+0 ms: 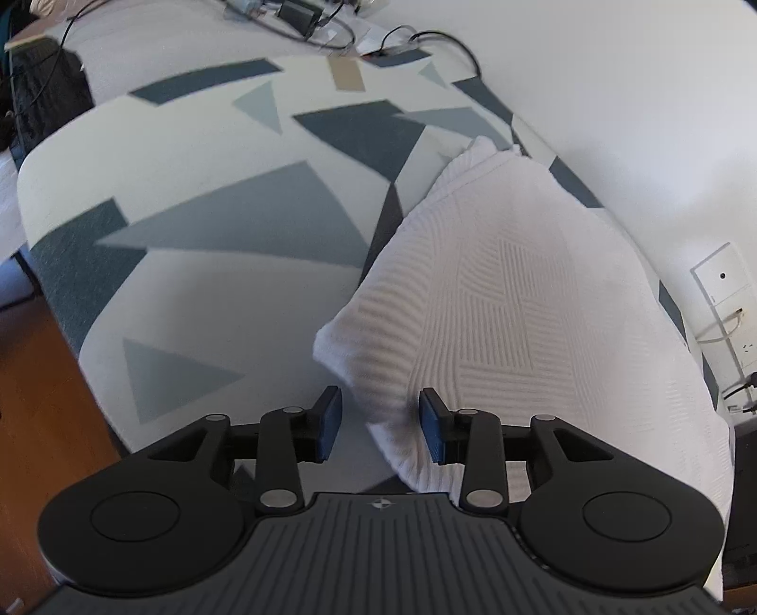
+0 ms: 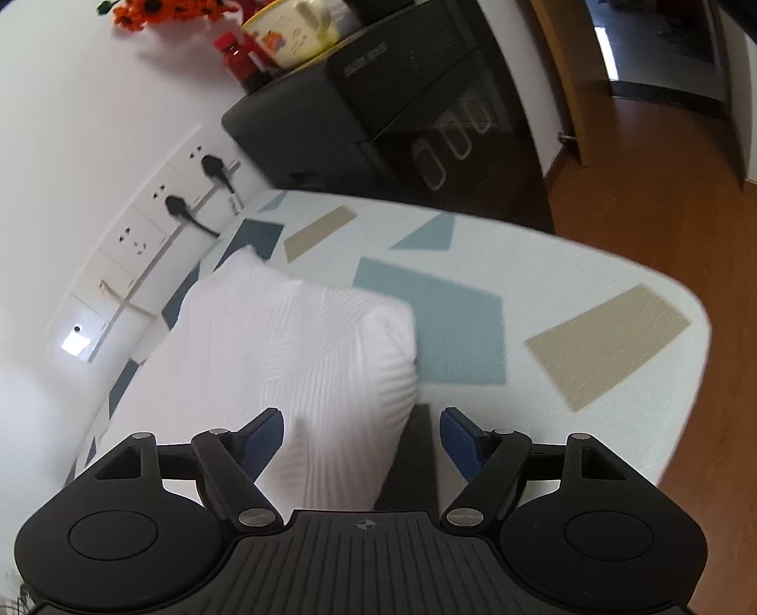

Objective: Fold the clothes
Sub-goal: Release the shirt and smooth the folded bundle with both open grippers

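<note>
A white textured garment [image 1: 511,307] lies folded on a table covered with a cloth of grey and blue geometric shapes [image 1: 213,227]. My left gripper [image 1: 381,423] is open; the garment's near corner lies between its blue pads, which do not press on it. In the right wrist view the same white garment [image 2: 293,350] lies on the patterned cloth [image 2: 544,284]. My right gripper [image 2: 362,437] is open, with the garment's near edge between its fingers, nearer the left one.
A white wall with sockets and plugs [image 2: 189,198] runs along the table's far side. Cables and small devices [image 1: 303,19] lie at one end. A black cabinet [image 2: 402,109] with a mug and red bottle stands at the other end. Wooden floor [image 2: 662,198] lies beyond the table edge.
</note>
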### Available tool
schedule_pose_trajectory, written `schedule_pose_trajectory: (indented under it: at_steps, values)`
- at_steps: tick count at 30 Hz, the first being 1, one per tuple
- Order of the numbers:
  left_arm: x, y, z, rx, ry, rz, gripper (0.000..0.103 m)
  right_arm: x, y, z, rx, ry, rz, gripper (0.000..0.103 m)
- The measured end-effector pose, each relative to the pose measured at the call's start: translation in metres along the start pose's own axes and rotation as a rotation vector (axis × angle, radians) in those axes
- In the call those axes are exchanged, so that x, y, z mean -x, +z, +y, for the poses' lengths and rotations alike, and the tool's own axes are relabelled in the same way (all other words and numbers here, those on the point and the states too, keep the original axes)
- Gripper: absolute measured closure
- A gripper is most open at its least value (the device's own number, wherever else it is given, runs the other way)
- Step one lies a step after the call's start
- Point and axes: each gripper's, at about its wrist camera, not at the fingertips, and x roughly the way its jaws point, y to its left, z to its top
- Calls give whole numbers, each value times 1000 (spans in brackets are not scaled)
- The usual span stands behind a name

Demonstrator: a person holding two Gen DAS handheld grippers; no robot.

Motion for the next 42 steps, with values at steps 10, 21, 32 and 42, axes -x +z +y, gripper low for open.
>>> schedule_pose_trajectory:
  at_steps: [10,21,32,42]
  values:
    - [8,2,6,-4,-49,-23,93,-15,-14,22,71,-14,25,84]
    - [4,2,-4,-156,60,7,70,-9,-30,31,220,-36,69,25]
    - [12,-3,-35,-357,184,-47,5,3,-30,47,266,-99,-118,1]
    - [28,16,-48,-505,114,-119,1,22,-36,92,305,-83,-268,1]
